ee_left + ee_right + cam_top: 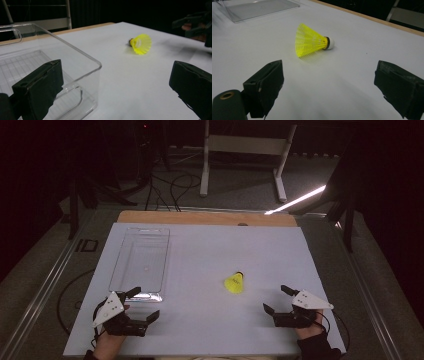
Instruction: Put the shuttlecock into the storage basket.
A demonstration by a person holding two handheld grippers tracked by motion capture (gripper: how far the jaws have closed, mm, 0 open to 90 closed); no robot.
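On the table, near edge: two hand-held grippers are seen, one at each lower corner of the white table top (200, 320), both resting close to the surface.

Shuttlecock: a bright yellow plastic shuttlecock with a white cork tip and a black band (234, 283) is laid on its side on the white surface, right of centre. It is touched by nothing.

Shuttlecock, seen from the right: its flared skirt (309, 43) is turned toward the left gripper's side, and its tip is pointed the other way.

Left gripper: the black two-jaw left gripper with a grey three-cornered plate (142, 304) is held just in front of the near end of the tray. Its jaws are spread wide, and nothing is gripped between them.

Left gripper's own view: the near corner of the tray (82, 65) is seen behind one jaw, and the shuttlecock (141, 44) is seen farther off, well apart from both jaws.

Right gripper: the black two-jaw right gripper with the same kind of plate (276, 300) is held to the right of the shuttlecock, near it but not touching. Its jaws are likewise spread wide, with only bare table between them.

Tray: a clear plastic rectangular tray (162, 260) is set on the left half of the table, lengthwise away from the person, well apart from the shuttlecock.

Surroundings: a wooden table edge (200, 217) is shown beyond the white top, and white frame legs (205, 165) are stood on the dark floor behind.
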